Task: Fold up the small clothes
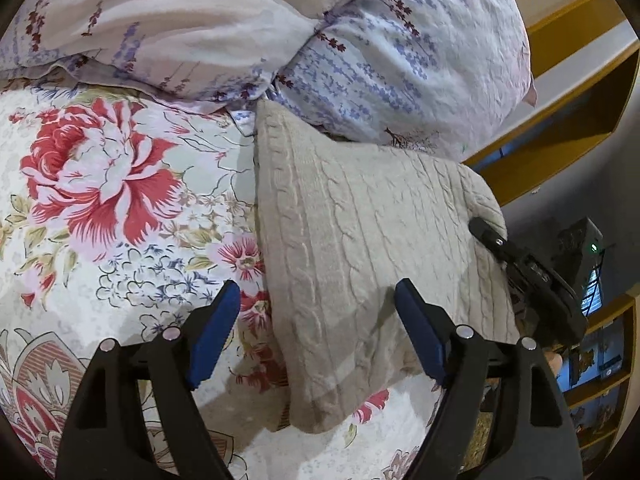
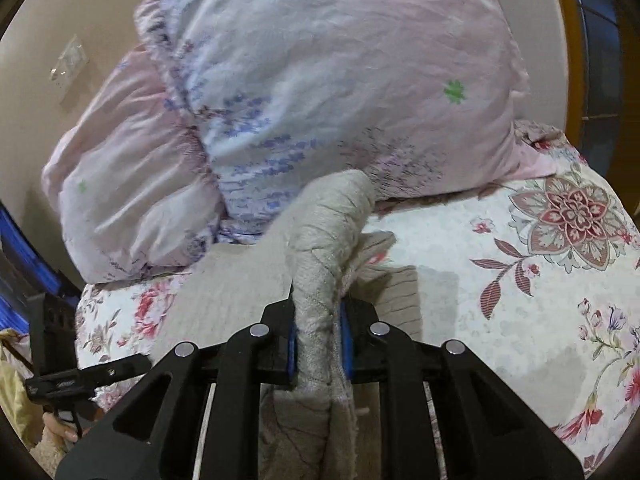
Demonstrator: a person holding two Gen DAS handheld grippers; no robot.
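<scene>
A beige cable-knit garment (image 1: 360,232) lies folded on the flowered bedsheet (image 1: 100,184). My left gripper (image 1: 316,304) is open, its blue pads (image 1: 212,336) spread over the garment's near left edge, holding nothing. My right gripper (image 2: 320,320) is shut on a bunched fold of the same beige knit (image 2: 324,248) and holds it raised above the bed. The right gripper also shows in the left wrist view (image 1: 532,276) at the garment's right edge. The left gripper's tool shows at the lower left of the right wrist view (image 2: 80,380).
Two pale lavender-print pillows (image 1: 280,32) lean at the head of the bed, right behind the garment; they also fill the right wrist view (image 2: 320,92). The flowered sheet (image 2: 540,260) spreads to the right. Yellow shelves (image 1: 572,92) stand beyond the bed's edge.
</scene>
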